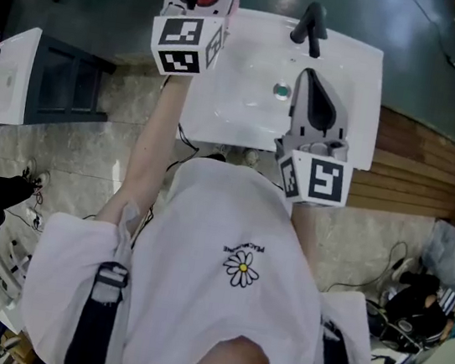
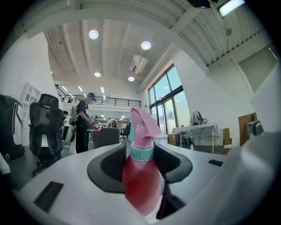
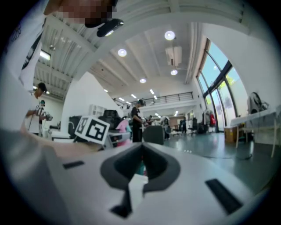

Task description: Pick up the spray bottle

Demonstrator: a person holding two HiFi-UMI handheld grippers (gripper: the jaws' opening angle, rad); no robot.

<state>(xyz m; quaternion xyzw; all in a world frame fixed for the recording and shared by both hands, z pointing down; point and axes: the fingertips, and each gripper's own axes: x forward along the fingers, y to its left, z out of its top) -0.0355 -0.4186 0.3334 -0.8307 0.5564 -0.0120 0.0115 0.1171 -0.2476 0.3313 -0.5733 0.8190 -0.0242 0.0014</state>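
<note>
Pinching the spray bottle (image 2: 140, 184) by its red body, the left gripper (image 2: 140, 148) has its jaws part-way apart, one dark pad on each side just under the teal collar. That grip looks chosen with care. The bottle is narrow enough there for the jaws to span it, and the collar and pink trigger head above would likely catch on the pads if it began to slide. The bottle stands upright between the jaws with its nozzle pointing off to the right in the left gripper view. This keeps the liquid low and the head free of the pads.

Nothing shows beneath the bottle but the gripper's own shell. In the head view the pink head pokes out above the marker cube (image 1: 187, 44), at the far left corner of the white sink (image 1: 246, 112). The bottle appears to be held in the air, not resting on anything, so I judge the pick-up essentially done.

The right gripper (image 1: 308, 77) has its jaws pressed together on nothing. It sits over the basin just beside the drain (image 1: 282, 90), short of the black faucet (image 1: 310, 24) and well apart from the bottle. It seems parked there to stay out of the way.
</note>
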